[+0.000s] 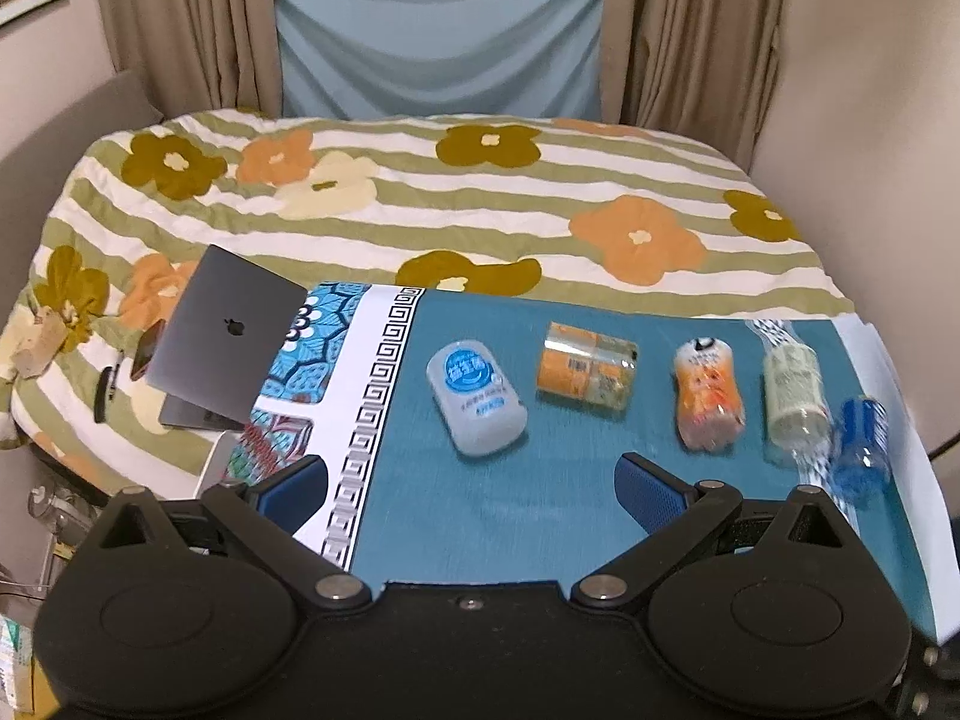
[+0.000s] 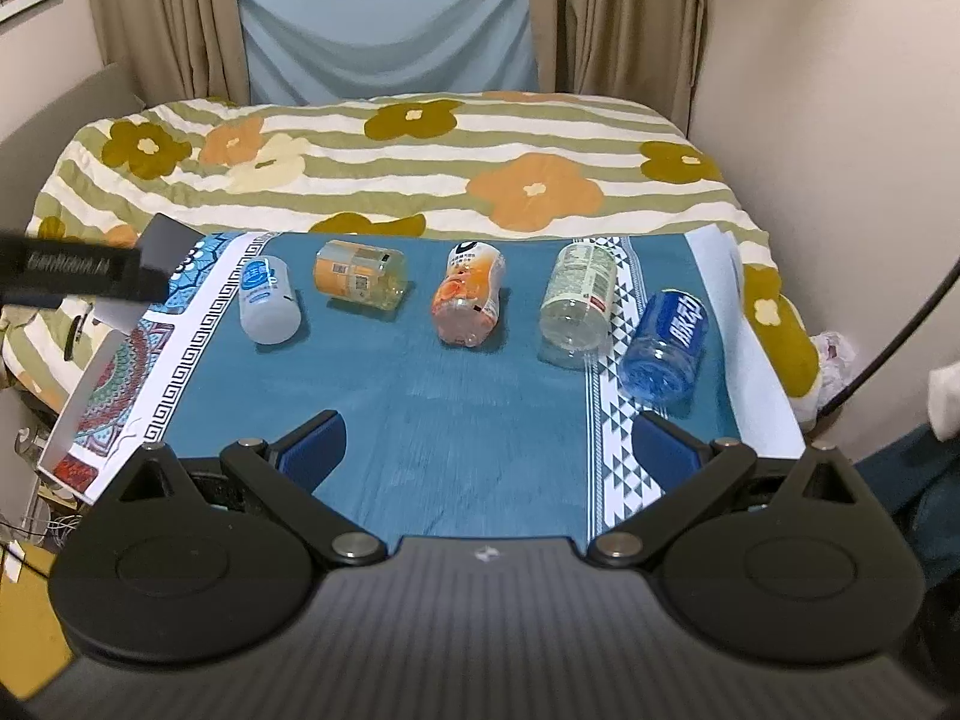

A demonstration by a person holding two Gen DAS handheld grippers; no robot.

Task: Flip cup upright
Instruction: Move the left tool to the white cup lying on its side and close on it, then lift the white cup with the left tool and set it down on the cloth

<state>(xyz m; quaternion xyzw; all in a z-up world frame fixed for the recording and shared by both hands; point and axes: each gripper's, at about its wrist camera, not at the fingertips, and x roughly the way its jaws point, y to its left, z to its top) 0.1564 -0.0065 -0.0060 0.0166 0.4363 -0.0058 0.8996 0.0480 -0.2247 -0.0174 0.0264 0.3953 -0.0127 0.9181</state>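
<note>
Cups, five cut-off clear plastic bottle bodies [image 2: 459,300], lie toppled on the teal cloth surface [image 2: 420,420]. They look light, thin-walled and slippery, so grip mid-body gently. Both grippers, left gripper [image 1: 474,480] and right gripper [image 2: 489,441], hold jaws apart, empty.

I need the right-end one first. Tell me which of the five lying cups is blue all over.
The blue cup at the right end of the row, beside the clear green-labelled one. Its whole body is blue plastic; the others are white, orange or clear.

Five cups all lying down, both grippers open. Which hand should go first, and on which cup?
Probably the left gripper: open, empty, with the white-and-blue cup lying just ahead between its fingers. The right gripper, also open, has only cloth ahead; the blue cup lies off past its right finger.
</note>
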